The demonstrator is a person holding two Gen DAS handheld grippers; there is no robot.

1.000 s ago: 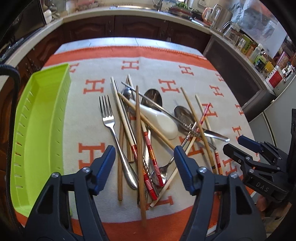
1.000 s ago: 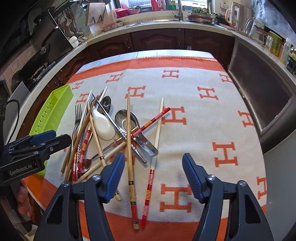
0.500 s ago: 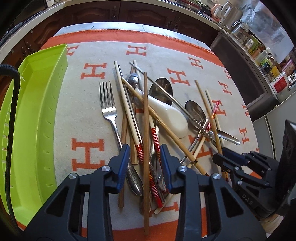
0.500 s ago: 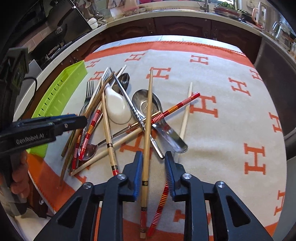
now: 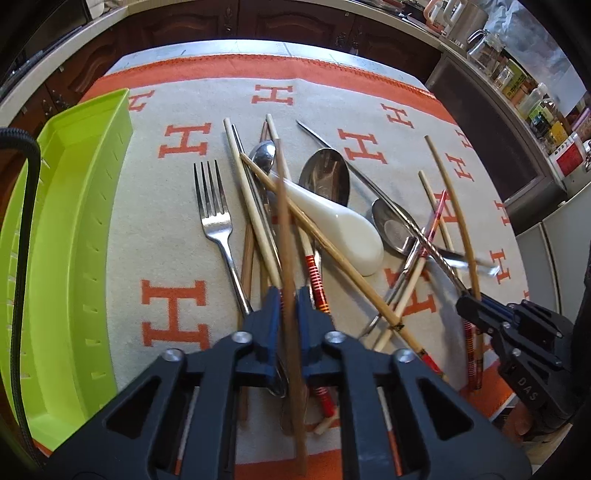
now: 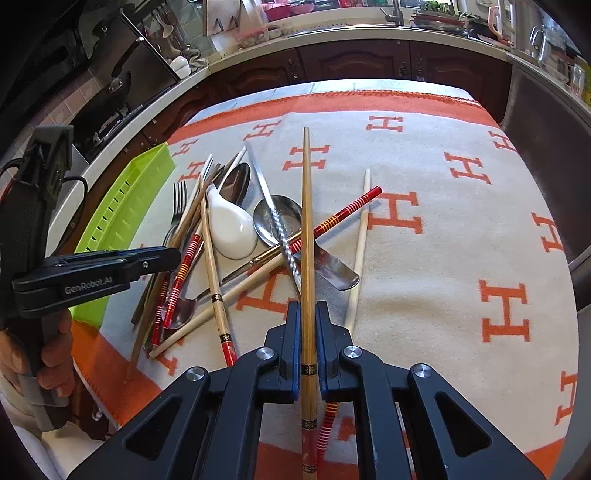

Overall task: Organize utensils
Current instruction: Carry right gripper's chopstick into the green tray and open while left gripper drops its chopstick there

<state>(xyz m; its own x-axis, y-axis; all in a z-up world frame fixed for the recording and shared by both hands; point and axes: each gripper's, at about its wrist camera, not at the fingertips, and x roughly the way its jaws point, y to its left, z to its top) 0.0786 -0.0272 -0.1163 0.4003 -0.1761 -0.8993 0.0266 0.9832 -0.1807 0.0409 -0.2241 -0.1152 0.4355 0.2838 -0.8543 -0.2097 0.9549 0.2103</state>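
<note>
As utensils [image 5: 332,221] lie heaped (crisscrossed), both jaws pinch chopsticks.

A home kitchen: dark wooden cabinets [image 6: 354,66] under a pale countertop [image 6: 332,35] run along the top of the frame, a sink tap [image 6: 397,11] at upper right, a stove [image 6: 110,122] at upper left, kettles [image 5: 458,18] and jars [image 5: 517,81] at upper right.

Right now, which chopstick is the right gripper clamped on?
The right gripper is shut on the long bamboo chopstick with the black patterned band, lying straight up the view over the metal spoon, unlike the red-striped and pale ones.
</note>
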